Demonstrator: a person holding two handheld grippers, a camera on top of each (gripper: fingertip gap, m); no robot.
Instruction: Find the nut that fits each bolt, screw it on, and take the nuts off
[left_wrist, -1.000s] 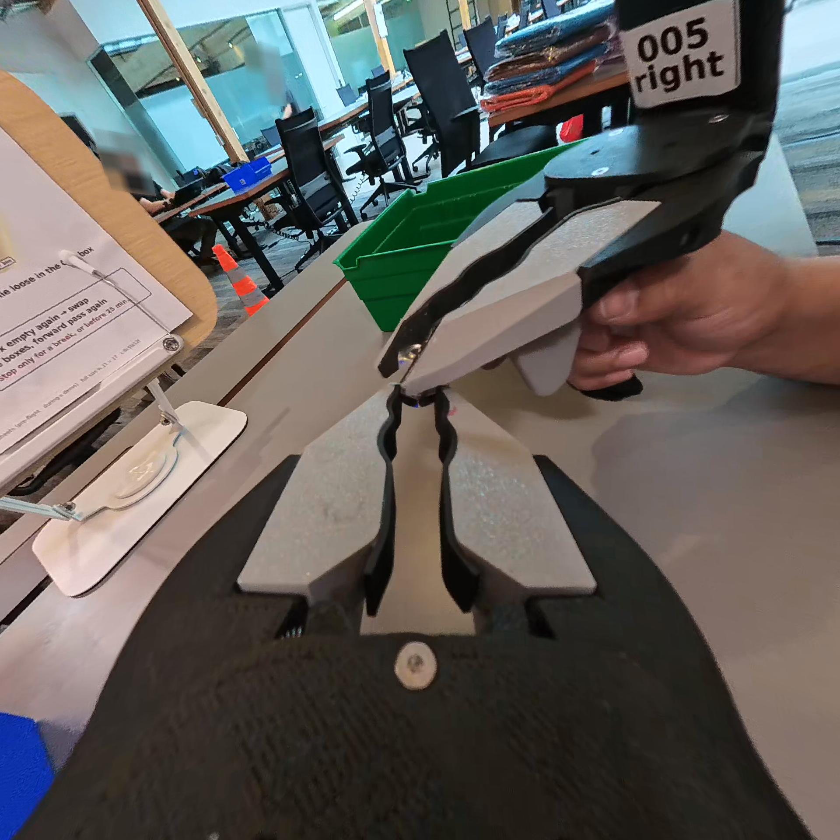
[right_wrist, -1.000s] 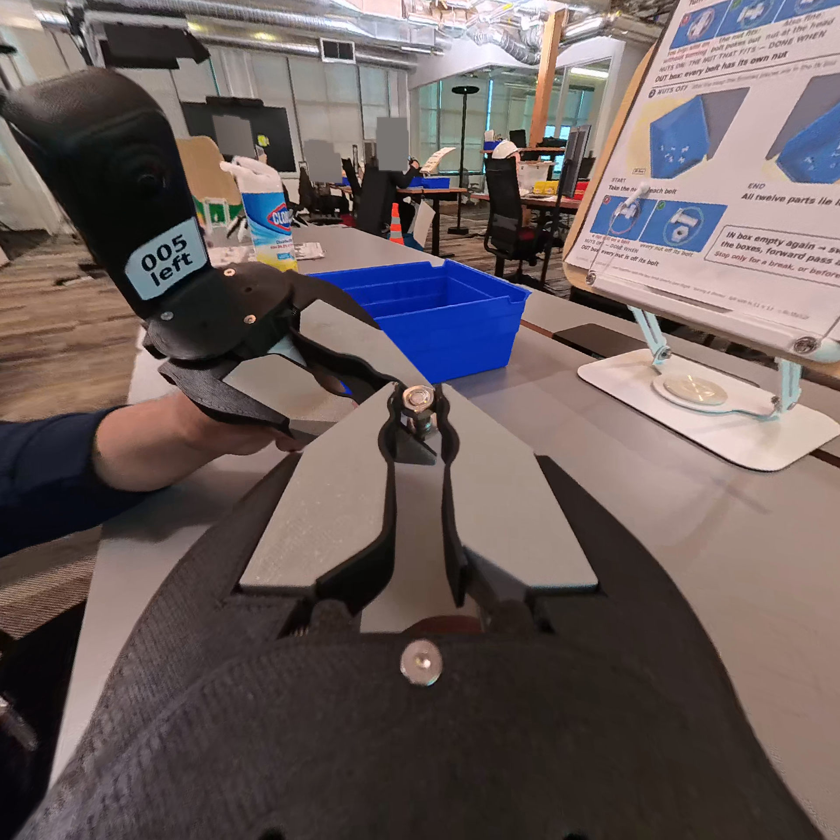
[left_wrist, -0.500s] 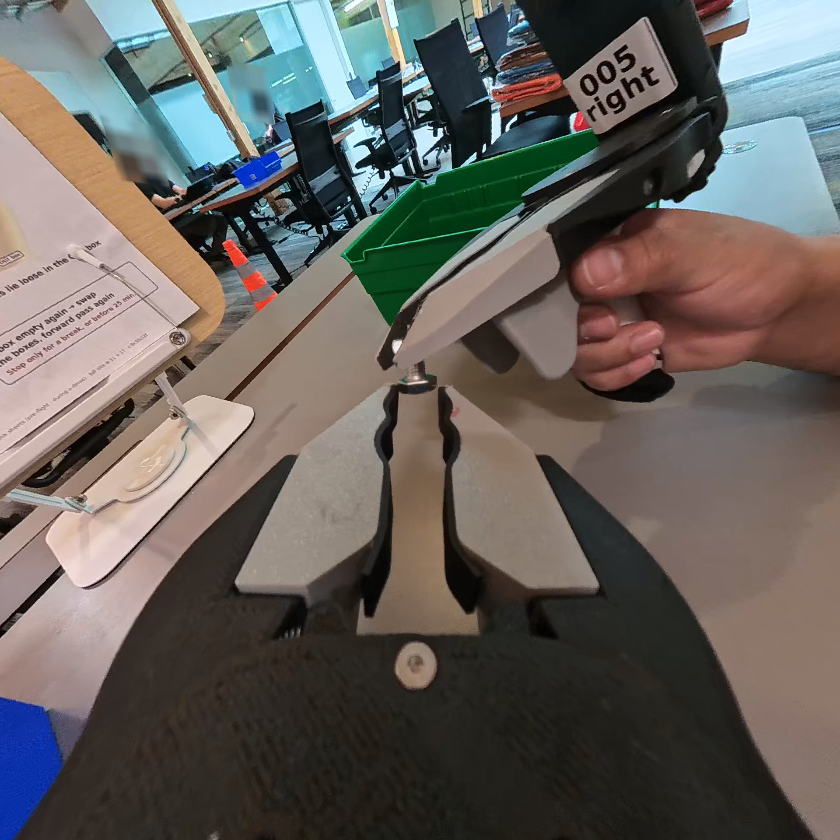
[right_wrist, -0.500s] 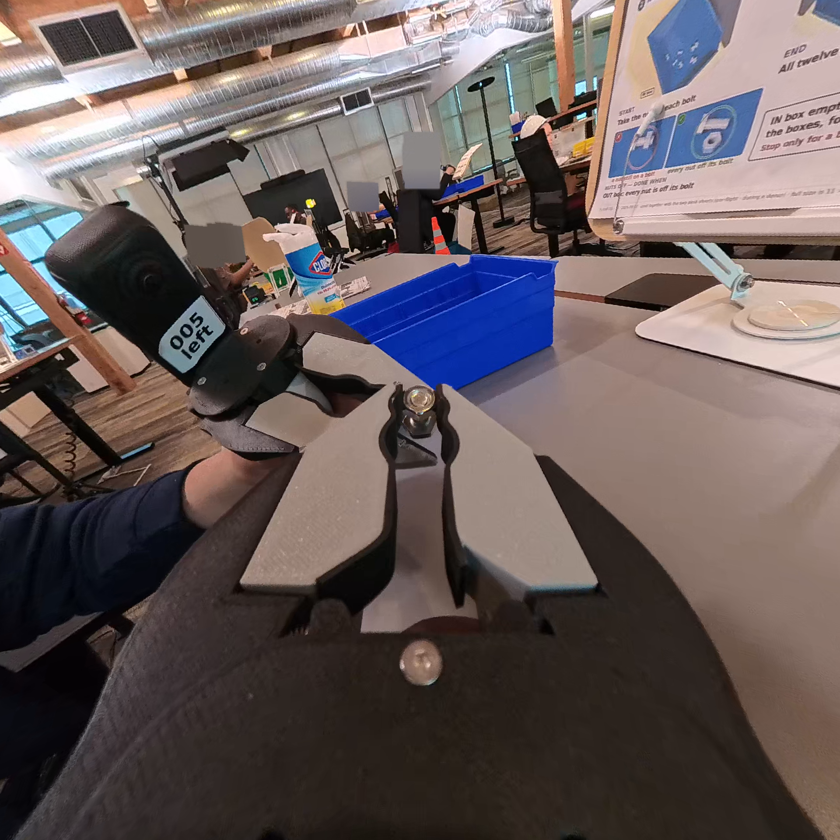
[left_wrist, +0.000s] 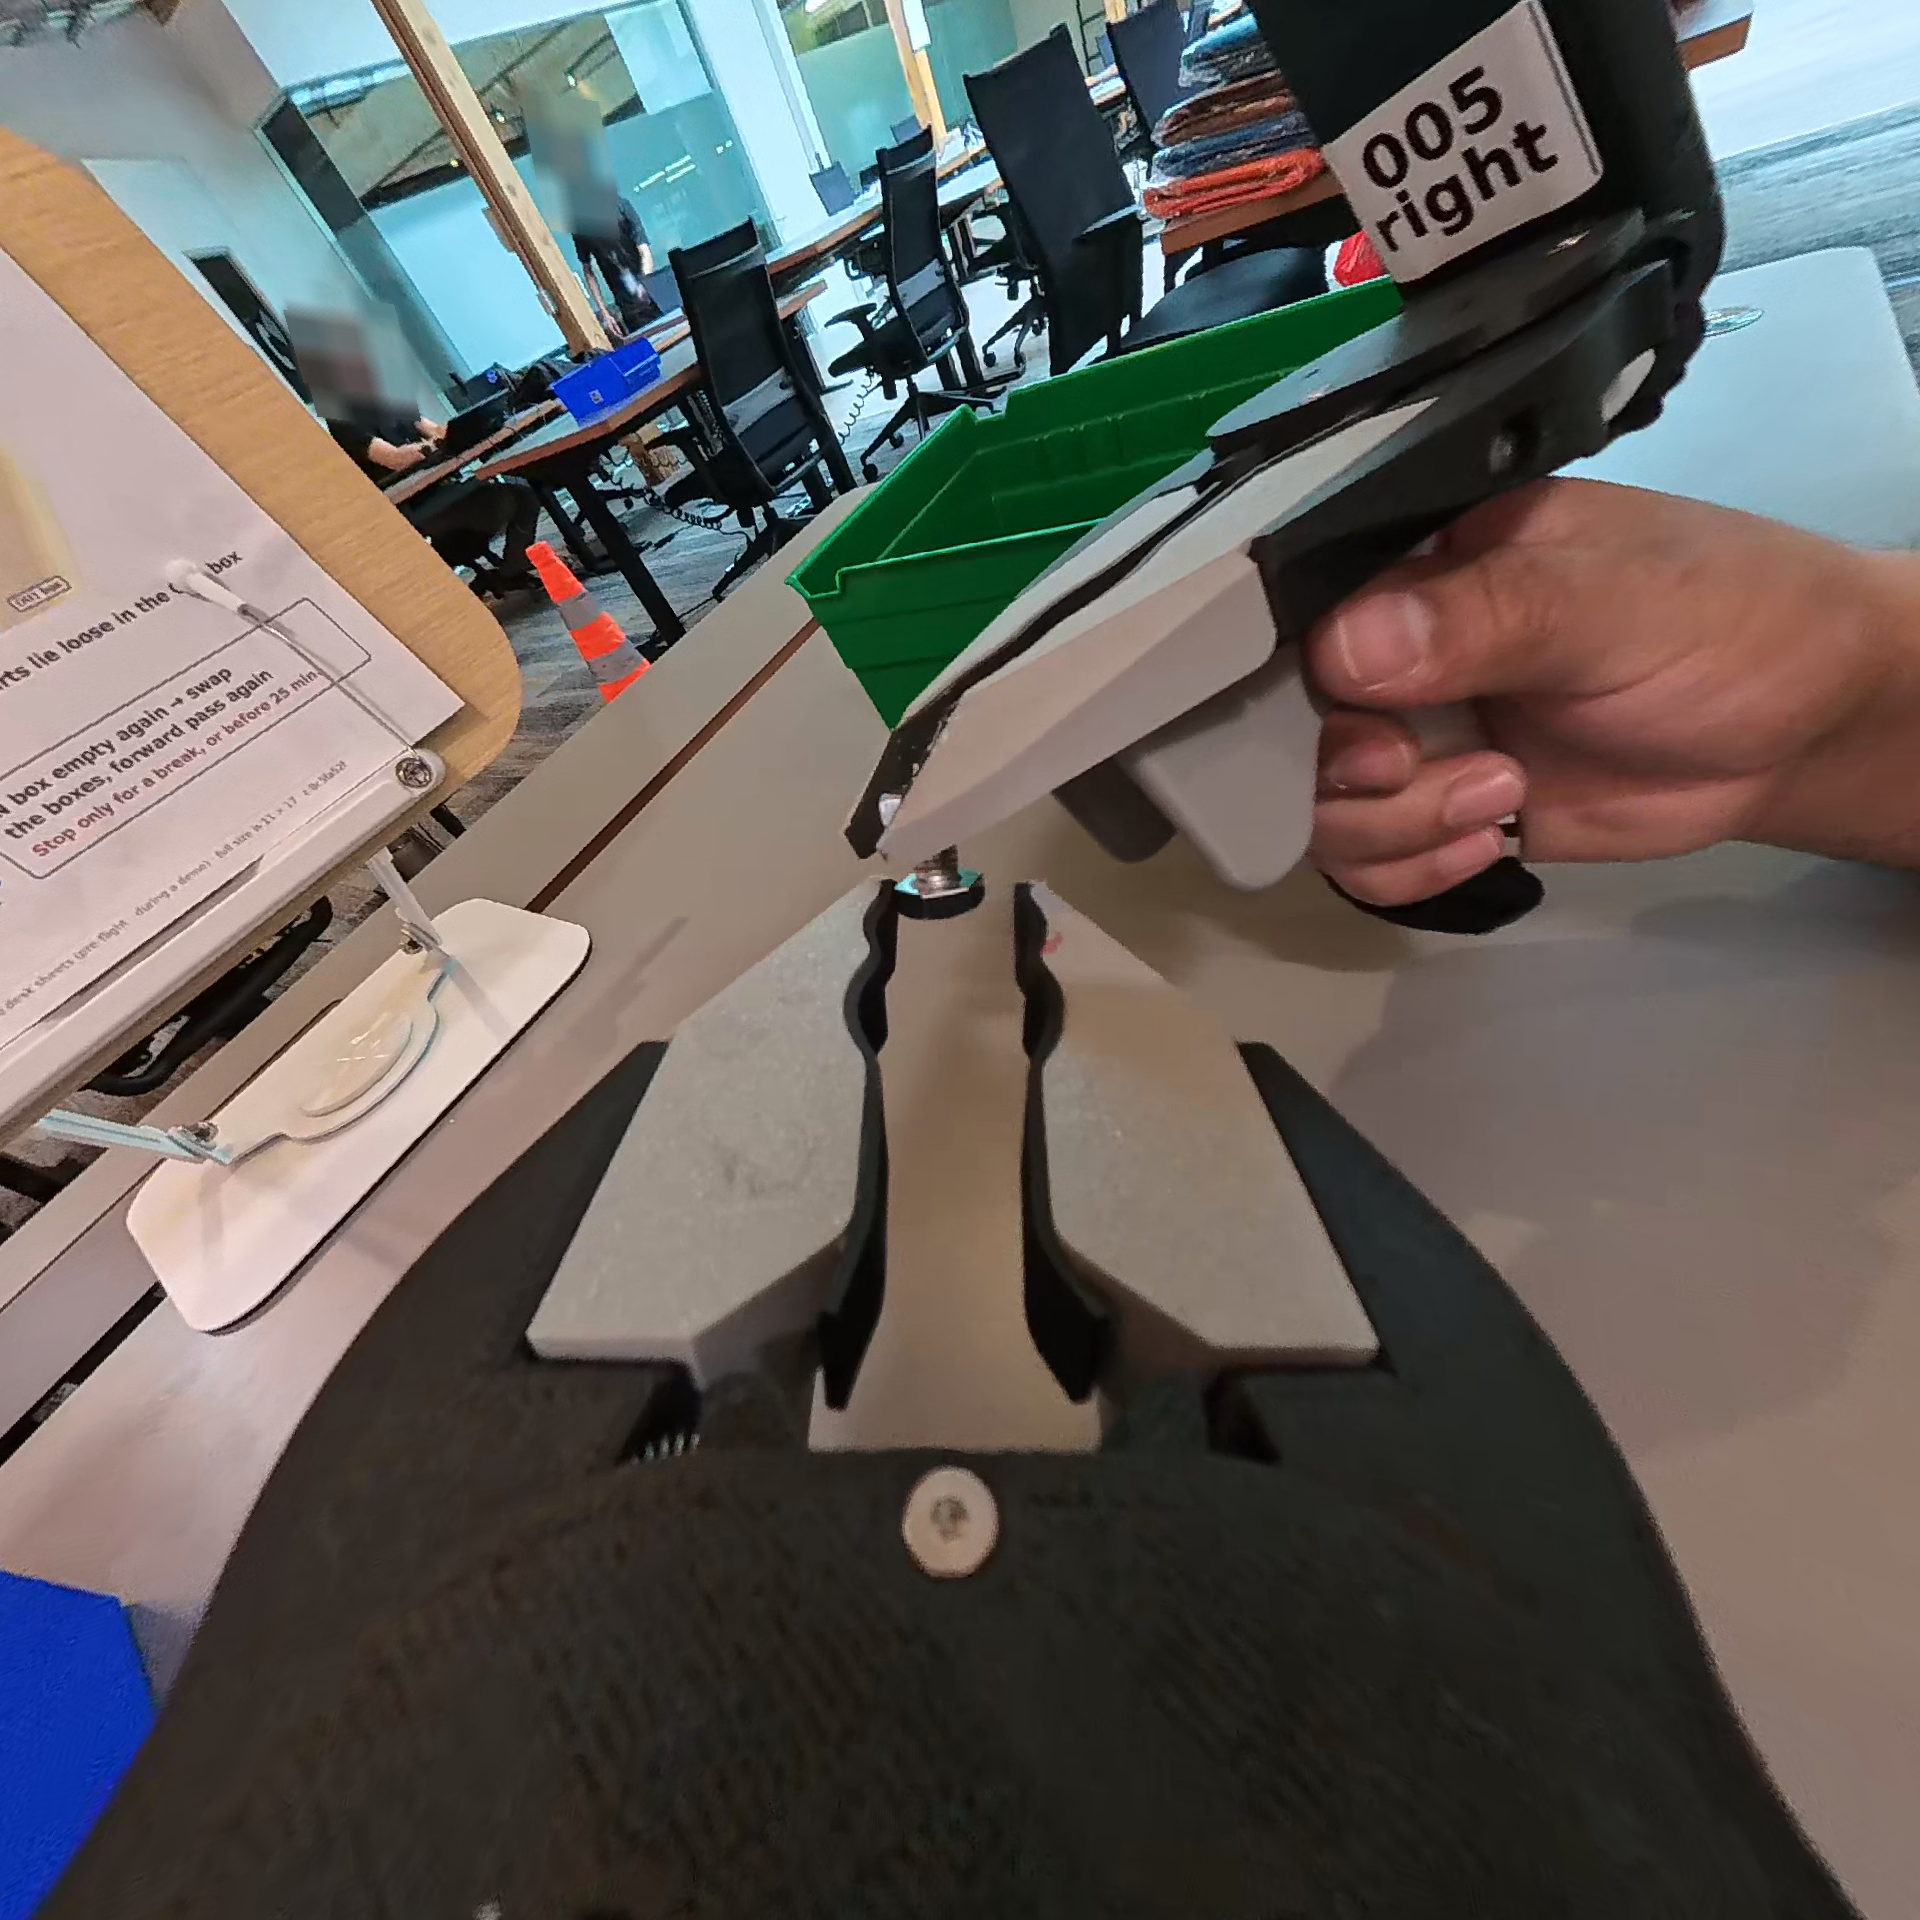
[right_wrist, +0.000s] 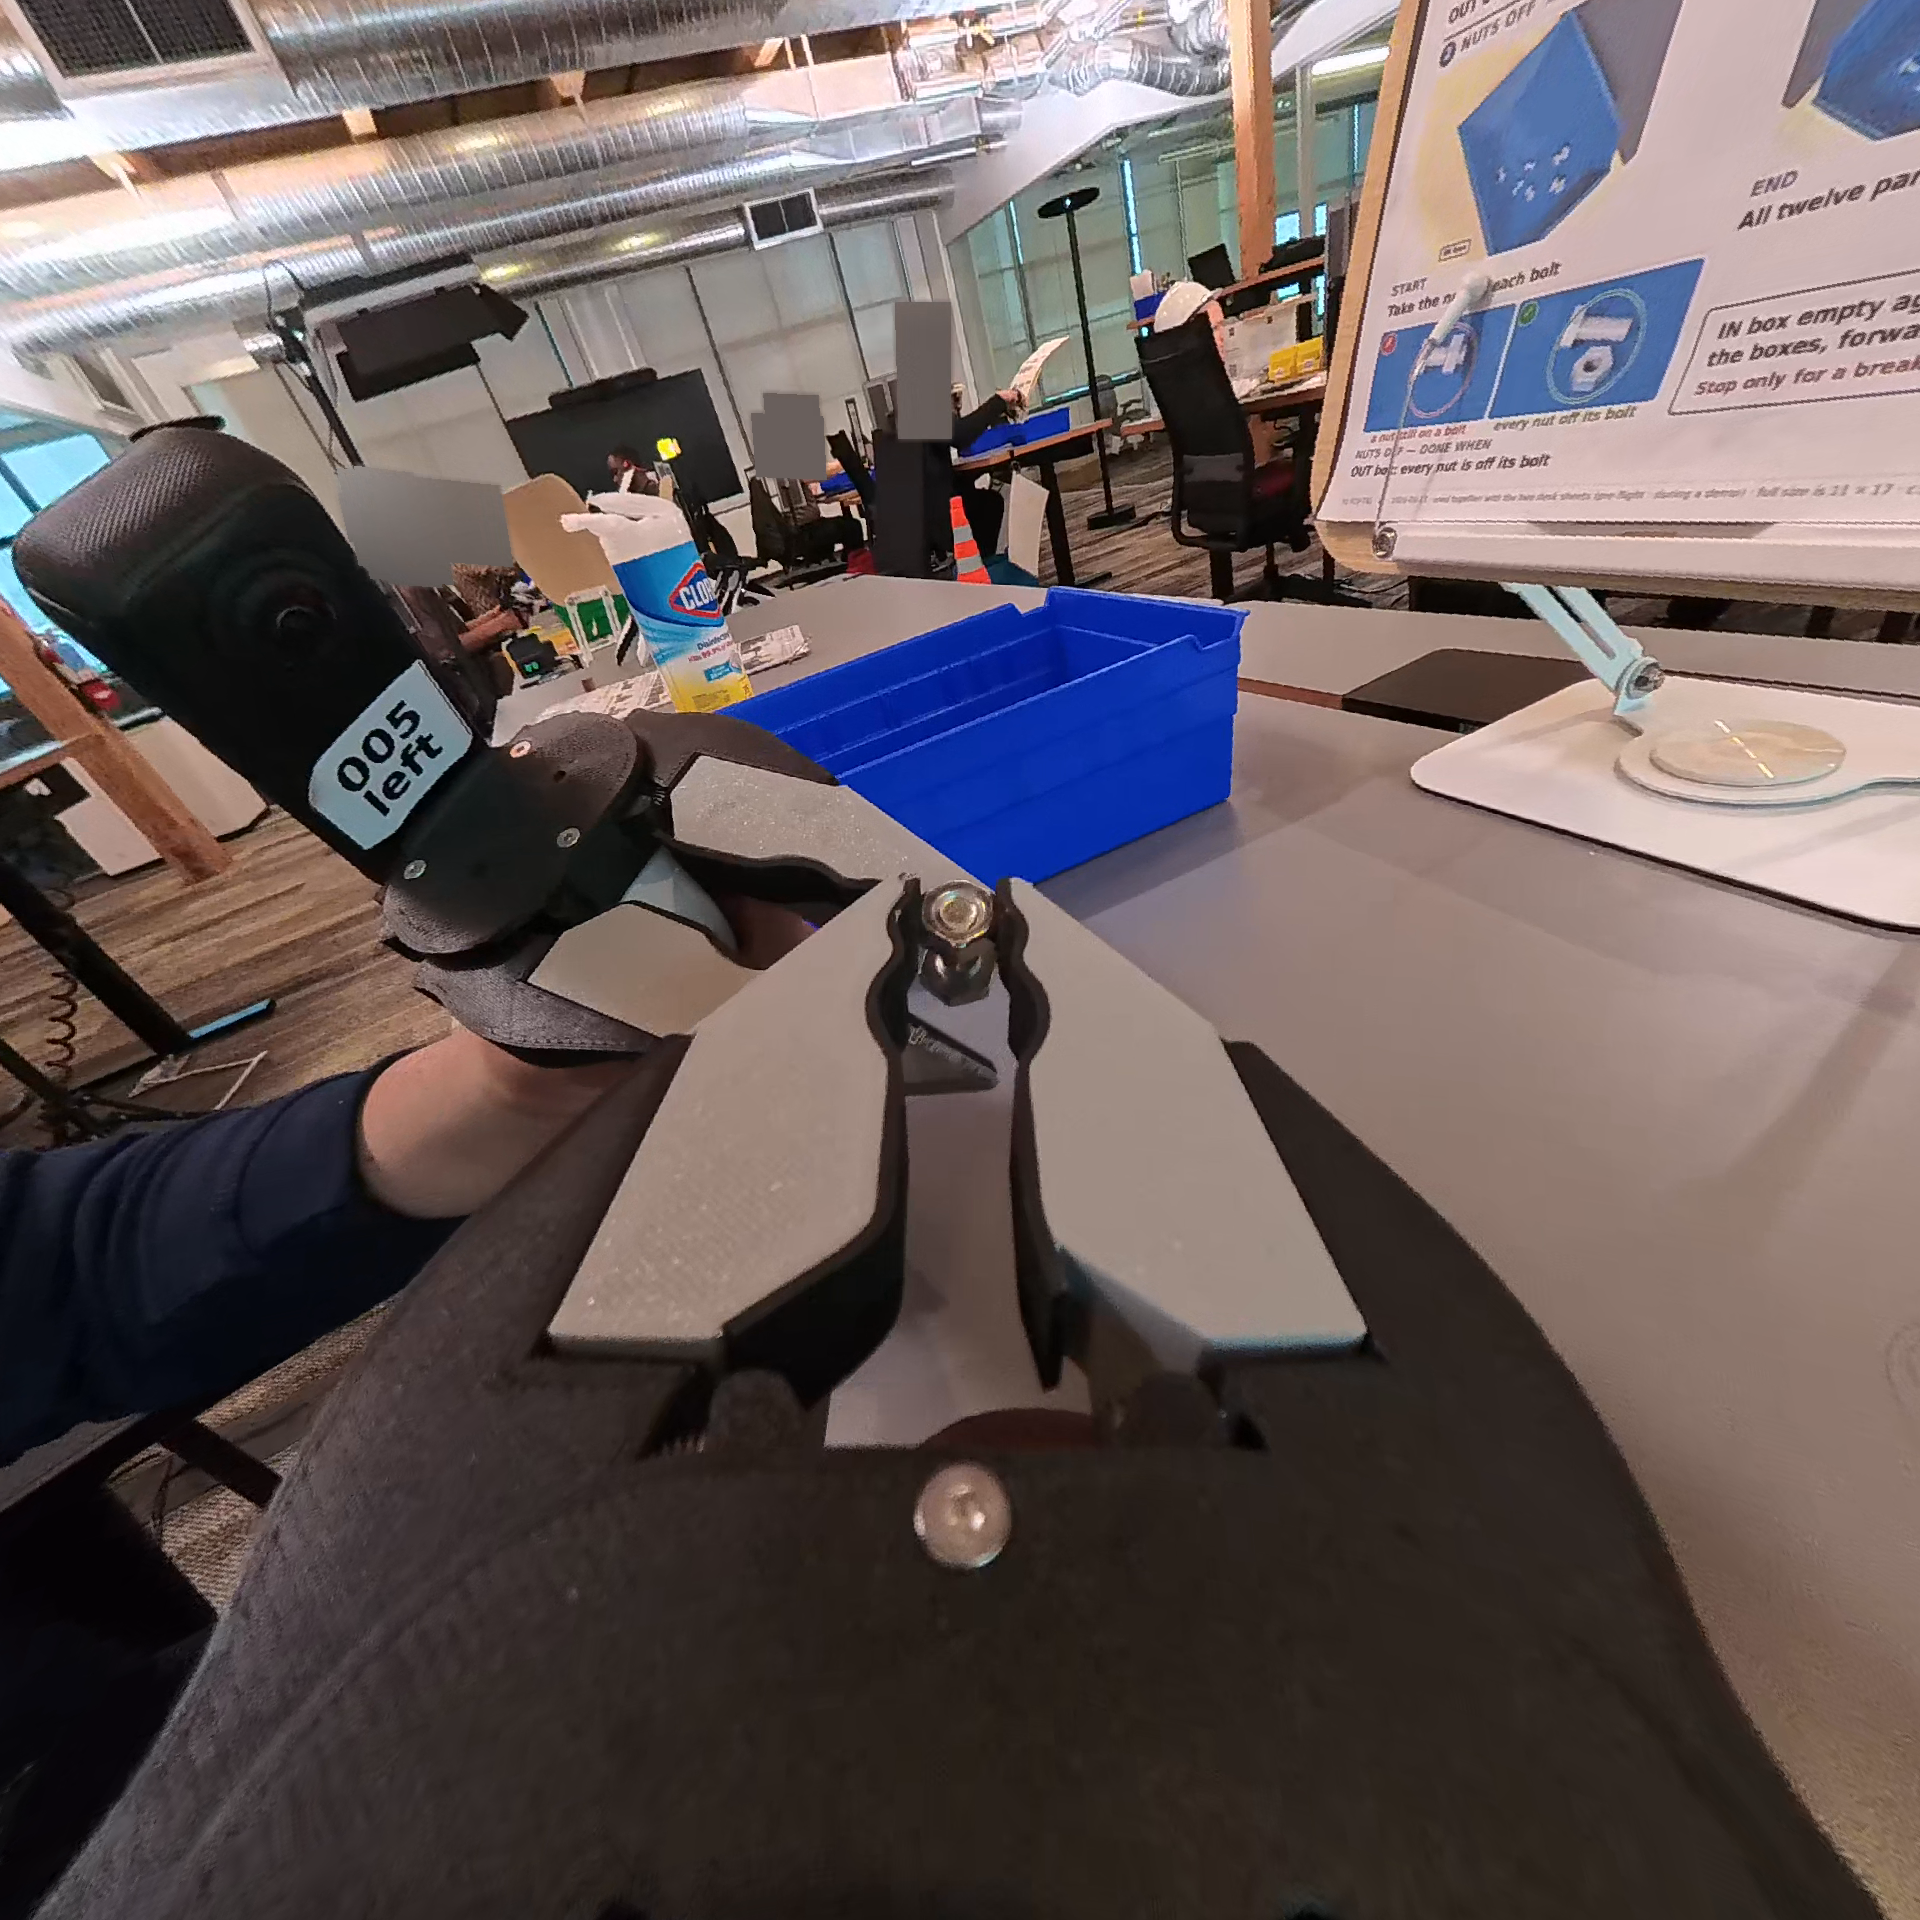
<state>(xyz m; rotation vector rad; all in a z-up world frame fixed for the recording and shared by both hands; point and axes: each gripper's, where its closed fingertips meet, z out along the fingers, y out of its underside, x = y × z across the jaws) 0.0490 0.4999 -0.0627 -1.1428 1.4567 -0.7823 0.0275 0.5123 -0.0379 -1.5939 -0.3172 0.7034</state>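
Smooth grey table (left_wrist: 1558, 1195), hexagonal steel nut (left_wrist: 938, 884)

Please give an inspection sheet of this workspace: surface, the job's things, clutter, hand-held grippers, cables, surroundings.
Surface: grey table, bare between the boxes.
Job's things: bolt with its nut held in the air between both tools; green box and blue box on the table, contents not visible.
Clutter: instruction sheet on a white stand; wipes canister behind the blue box.
Grippers: right hand-held gripper shut on the bolt head; left hand-held gripper around the nut, contact not clear.
Cables: nothing seen on the table.
Surroundings: open office, desks, black chairs, orange cone, people seated far off.
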